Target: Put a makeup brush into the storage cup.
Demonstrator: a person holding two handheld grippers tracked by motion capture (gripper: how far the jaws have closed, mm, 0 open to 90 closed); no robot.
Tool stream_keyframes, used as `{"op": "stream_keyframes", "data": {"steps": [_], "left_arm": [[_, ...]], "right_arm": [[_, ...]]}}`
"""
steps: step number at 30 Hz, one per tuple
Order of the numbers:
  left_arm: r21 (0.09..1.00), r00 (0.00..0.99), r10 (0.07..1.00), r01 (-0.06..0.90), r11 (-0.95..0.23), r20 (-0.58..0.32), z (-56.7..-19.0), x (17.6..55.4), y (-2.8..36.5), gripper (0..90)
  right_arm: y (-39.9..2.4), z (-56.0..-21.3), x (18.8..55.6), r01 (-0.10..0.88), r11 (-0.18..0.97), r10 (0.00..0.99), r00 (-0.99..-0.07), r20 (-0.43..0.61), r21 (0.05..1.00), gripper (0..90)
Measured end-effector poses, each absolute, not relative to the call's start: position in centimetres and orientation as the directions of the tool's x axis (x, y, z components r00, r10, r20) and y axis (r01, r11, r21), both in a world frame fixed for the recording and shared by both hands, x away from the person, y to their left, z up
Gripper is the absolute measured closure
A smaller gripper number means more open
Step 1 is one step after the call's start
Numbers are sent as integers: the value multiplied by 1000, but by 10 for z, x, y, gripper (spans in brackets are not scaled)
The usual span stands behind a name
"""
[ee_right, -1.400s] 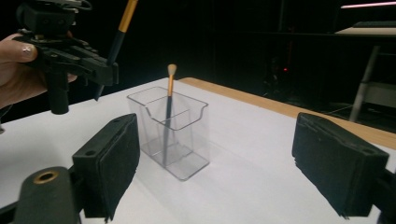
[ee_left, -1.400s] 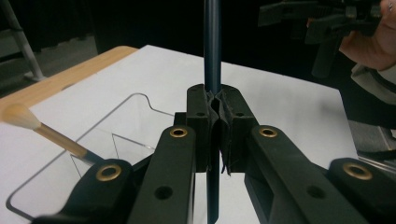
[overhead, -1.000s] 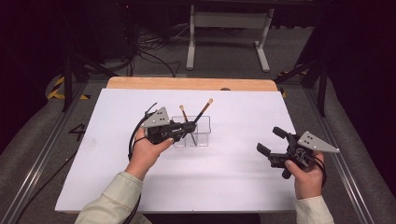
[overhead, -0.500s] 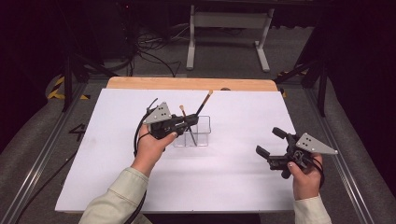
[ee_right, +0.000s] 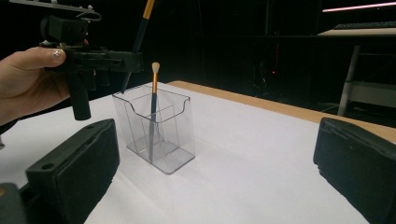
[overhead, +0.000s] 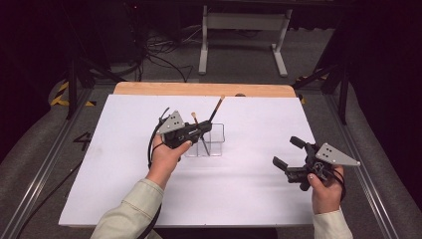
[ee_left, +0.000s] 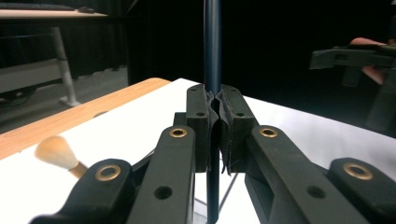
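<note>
Two brushes, one clear holder, two tools in play. The left hand-held gripper [overhead: 199, 132] is clamped tight on the dark handle of a long brush [overhead: 215, 110], tilted toward one o'clock above the clear plastic holder [overhead: 211, 142]. A second, tan-bristled brush [ee_right: 153, 100] stands upright inside the holder. The right hand-held gripper [overhead: 287, 153] hangs wide, empty, at four o'clock. White desk [overhead: 259, 199], wooden far edge, dark room behind.
</note>
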State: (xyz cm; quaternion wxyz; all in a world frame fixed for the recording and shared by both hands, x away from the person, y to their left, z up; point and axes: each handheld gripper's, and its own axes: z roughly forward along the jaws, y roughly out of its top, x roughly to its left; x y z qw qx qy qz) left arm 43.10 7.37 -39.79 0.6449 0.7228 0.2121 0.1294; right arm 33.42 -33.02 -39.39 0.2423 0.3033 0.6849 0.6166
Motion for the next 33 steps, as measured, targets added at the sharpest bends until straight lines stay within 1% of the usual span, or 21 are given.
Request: {"op": "stream_keyframes", "data": {"steps": [6,9,22,29,33], "left_arm": [[987,864,492,154,-53,-109,-406,434,75,834],[988,860,501,145,-55,-98,-409,435,75,834],[988,840,531,150,-29,-111,-416,437,78,834],[987,838,533,155,-30,-116,-418,437,77,833],[987,840,534,148,-57,-96,-416,435,78,833]], "right_arm": [[-329,-394,334,116,62,707,-706,38,991,8],[-329,-395,334,117,63,706,-708,38,991,8],[-327,-396,334,118,63,695,-717,41,991,8],[-326,-396,334,120,65,691,-721,42,991,8],[-327,-396,334,119,62,691,-722,44,991,8]]}}
